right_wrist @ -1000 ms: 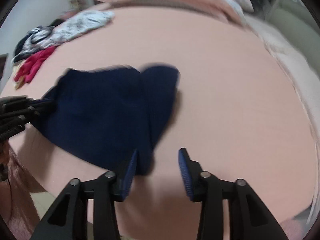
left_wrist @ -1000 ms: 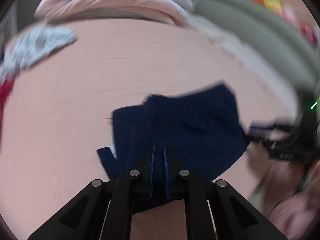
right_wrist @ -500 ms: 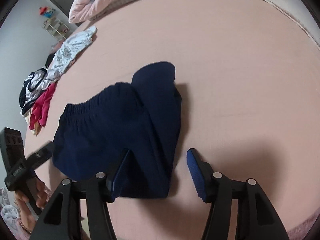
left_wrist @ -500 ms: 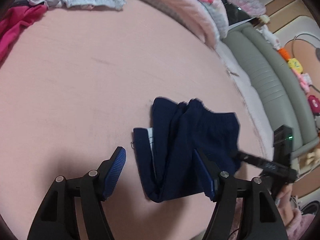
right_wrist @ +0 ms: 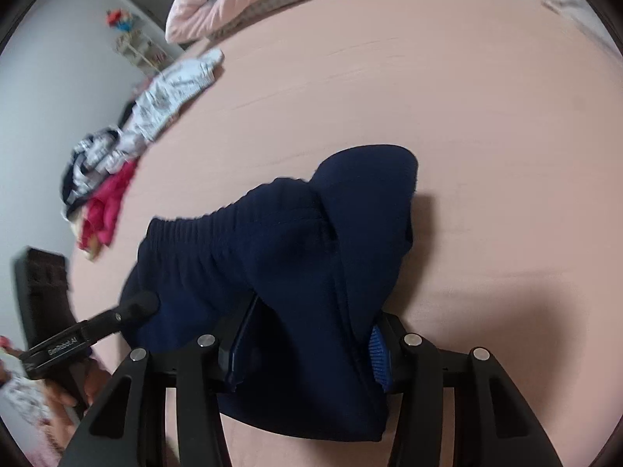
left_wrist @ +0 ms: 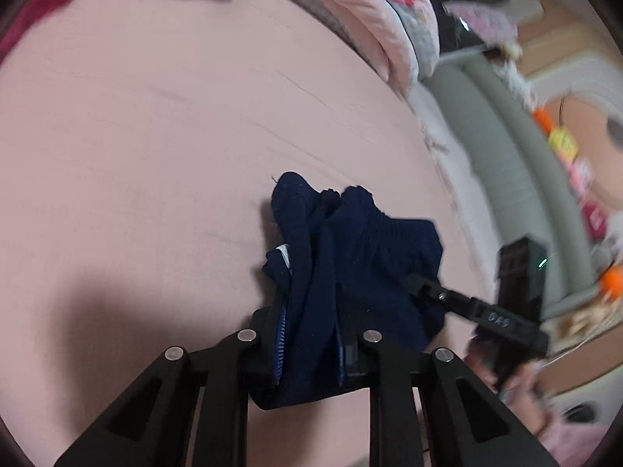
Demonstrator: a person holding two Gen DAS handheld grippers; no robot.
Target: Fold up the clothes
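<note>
navy shorts (left_wrist: 350, 257) — both claws clamped on

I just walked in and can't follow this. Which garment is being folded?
Look at the wide pink bed sheet. Near its front edge lies a bunched navy-blue pair of shorts with a ribbed elastic waistband, gripped by both black grippers. The other clothes, white-patterned and red, sit piled at the far-left edge.

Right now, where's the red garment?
Right wrist view, far left: the red garment lies at the bed's left edge, just below the grey-white clothes pile and left of the navy shorts.
</note>
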